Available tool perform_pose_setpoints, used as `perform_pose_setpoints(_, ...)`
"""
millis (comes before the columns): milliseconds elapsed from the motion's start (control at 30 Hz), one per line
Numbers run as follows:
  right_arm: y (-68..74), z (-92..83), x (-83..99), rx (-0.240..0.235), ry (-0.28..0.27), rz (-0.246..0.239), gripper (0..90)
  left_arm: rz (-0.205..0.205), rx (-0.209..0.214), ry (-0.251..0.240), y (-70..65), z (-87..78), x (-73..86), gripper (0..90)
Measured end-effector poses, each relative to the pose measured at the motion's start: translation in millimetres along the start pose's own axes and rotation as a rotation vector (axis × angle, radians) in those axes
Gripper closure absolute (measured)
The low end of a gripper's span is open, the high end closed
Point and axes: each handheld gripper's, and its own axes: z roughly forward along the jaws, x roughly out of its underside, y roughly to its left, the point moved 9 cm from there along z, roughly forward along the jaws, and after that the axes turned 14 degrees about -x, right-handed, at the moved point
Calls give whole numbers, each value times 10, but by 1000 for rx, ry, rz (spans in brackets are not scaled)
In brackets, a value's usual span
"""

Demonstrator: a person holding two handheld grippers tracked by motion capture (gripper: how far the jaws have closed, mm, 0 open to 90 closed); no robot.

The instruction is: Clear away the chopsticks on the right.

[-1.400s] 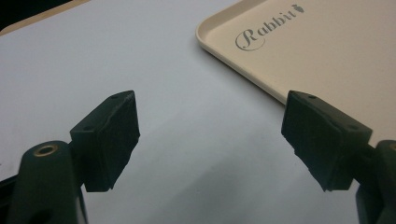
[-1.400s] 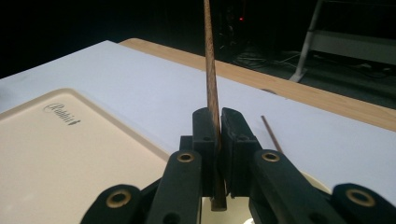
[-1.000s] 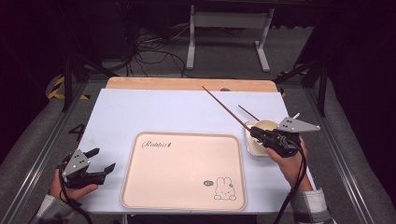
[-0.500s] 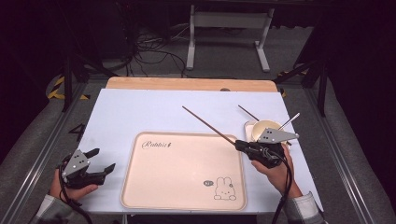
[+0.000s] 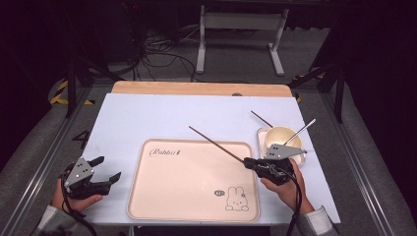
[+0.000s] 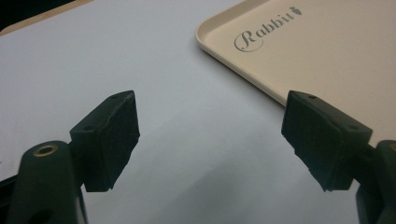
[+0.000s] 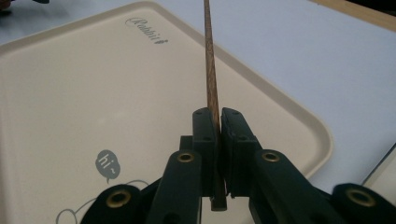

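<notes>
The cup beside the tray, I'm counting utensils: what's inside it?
In the high view the cup holds one thin stick and one pale-handled utensil, both leaning out over its rim. Their lower ends are hidden inside the cup.

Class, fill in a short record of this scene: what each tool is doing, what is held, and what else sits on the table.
Right tool: shut on a thin brown stick, over the tray
Left tool: open, holds nothing, beside the tray
Tray: cream, printed with "Rabbit" and a bunny, nothing on it
Cup: cream, right of the tray, with sticks in it
Table: white top
</notes>
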Motion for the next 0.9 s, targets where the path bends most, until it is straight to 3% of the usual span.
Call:
perform_pose_setpoints(600,49,181,385,6,113,28,855,10,6,6,-22,8,8,198)
perform_pose_setpoints(900,46,212,487,6,130,48,854,11,8,7,-19,6,12,198)
